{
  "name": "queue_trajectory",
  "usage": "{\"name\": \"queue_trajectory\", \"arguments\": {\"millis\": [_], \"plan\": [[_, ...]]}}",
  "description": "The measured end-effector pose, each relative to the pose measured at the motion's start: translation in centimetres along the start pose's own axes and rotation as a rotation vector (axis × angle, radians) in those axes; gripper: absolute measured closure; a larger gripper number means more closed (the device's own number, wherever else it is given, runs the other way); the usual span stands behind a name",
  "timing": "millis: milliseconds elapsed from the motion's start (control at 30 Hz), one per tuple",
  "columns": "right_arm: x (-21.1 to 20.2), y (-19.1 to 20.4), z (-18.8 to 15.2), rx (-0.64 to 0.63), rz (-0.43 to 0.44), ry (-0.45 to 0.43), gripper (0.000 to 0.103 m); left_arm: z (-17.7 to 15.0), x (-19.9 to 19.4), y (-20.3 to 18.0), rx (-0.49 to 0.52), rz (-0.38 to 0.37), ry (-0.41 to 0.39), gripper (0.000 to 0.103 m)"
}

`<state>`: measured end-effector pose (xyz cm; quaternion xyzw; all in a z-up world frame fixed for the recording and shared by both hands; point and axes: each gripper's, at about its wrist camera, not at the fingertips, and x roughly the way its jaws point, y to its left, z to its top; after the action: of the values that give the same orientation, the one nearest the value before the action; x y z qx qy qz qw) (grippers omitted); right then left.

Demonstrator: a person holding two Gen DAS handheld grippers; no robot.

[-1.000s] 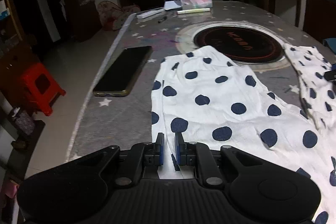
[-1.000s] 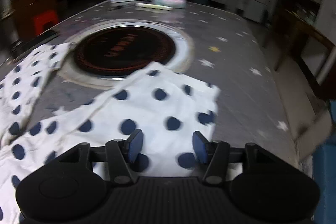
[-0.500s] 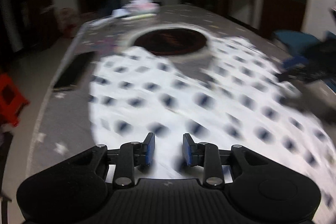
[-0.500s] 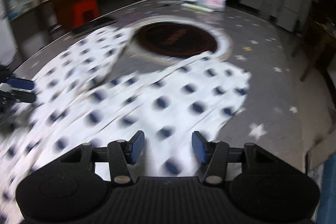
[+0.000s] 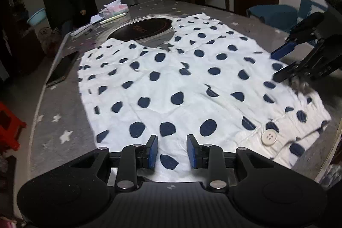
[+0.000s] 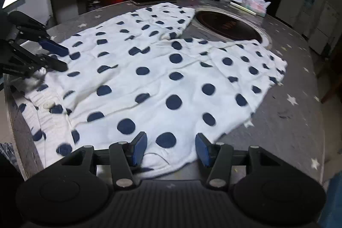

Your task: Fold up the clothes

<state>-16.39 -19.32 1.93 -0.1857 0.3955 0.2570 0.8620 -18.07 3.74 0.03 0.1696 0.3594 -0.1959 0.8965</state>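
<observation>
Polka-dot garment [image 5: 192,82] lies spread flat on the star-print table [image 5: 53,121], directly ahead of both grippers. Left gripper [image 5: 172,152]: jaws partly apart, cloth below the gap, nothing pinched. Right gripper [image 6: 171,150]: jaws wider apart, empty, over the near hem. Near edge of the garment is cut off behind both gripper bodies. Waistband button [image 5: 269,137] sits right of the left gripper. Phone [image 5: 62,69] far left. Background dim.

Left tongs [image 5: 172,151] released the shorts [image 5: 192,87]
</observation>
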Motion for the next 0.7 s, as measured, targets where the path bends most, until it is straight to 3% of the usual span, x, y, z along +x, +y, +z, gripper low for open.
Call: {"name": "queue_trajectory", "arguments": {"millis": [133, 333, 467, 600, 700], "plan": [[-0.5, -0.3, -0.3, 0.013, -0.012, 0.002, 0.052, 1.0, -1.6, -1.3, 0.020, -0.033, -0.040, 0.070], [-1.3, -1.8, -0.1, 0.093, 0.003, -0.025, 0.052, 2.7, -3.1, -6.3, 0.096, -0.216, -0.107, 0.049], [-1.4, -4.2, 0.9, 0.166, -0.052, -0.042, 0.052, 3.5, -2.6, -10.2, 0.161, -0.309, -0.119, 0.045], [-0.6, -7.1, 1.5, 0.254, -0.081, -0.046, 0.053, 4.2, -1.5, -13.9, 0.214, -0.346, -0.107, 0.042], [0.5, -9.6, 2.1, 0.311, -0.113, -0.051, 0.053, 4.0, -0.2, -16.0, 0.261, -0.310, -0.083, 0.043]]}}
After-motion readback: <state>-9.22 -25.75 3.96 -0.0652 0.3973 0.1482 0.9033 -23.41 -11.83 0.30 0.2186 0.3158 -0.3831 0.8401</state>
